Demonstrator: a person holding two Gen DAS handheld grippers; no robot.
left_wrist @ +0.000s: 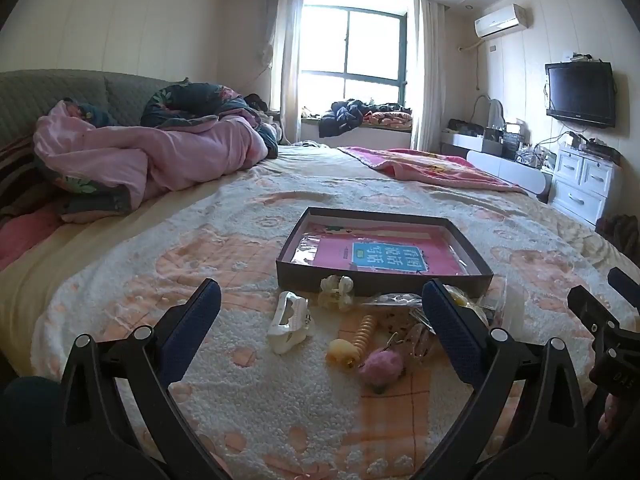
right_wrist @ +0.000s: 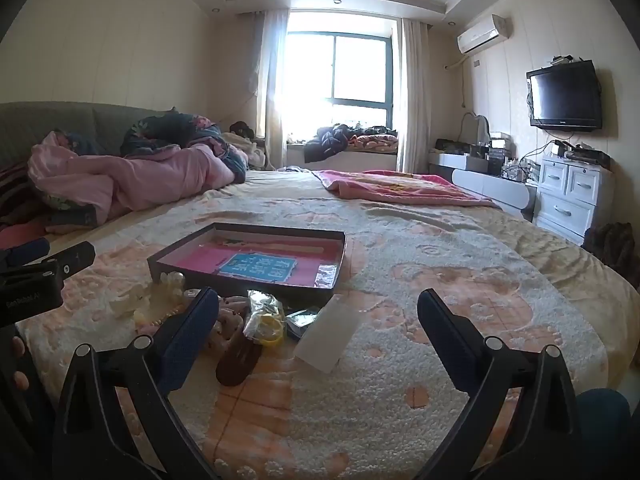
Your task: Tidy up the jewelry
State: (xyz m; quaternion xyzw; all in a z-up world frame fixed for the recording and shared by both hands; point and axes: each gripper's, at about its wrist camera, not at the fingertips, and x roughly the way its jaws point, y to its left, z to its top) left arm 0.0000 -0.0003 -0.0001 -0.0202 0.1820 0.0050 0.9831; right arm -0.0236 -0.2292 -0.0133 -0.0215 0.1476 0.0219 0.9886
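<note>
A shallow dark box (left_wrist: pixel 372 280) with a pink and blue booklet inside lies on the bed; it also shows in the right wrist view (right_wrist: pixel 240 284). In front of it lie loose hair accessories: a white claw clip (left_wrist: pixel 289 322), a pearly clip (left_wrist: pixel 337 292), a coiled orange hair tie (left_wrist: pixel 365 334), a cream clip (left_wrist: pixel 342 354) and a pink pompom (left_wrist: pixel 383 365). The right wrist view shows a brown barrette (right_wrist: pixel 239 360), a bag with yellow bands (right_wrist: pixel 266 318) and a clear sleeve (right_wrist: pixel 330 332). My left gripper (left_wrist: pixel 320 302) is open above the pile. My right gripper (right_wrist: pixel 318 306) is open, to the right of the pile.
The bed has a fluffy cream and peach blanket (left_wrist: pixel 240 400). A heap of pink quilt (left_wrist: pixel 152 156) lies at the back left, a pink blanket (left_wrist: pixel 432 166) at the back right. White drawers (left_wrist: pixel 582 184) and a wall TV (left_wrist: pixel 580 94) stand beyond the bed's right edge.
</note>
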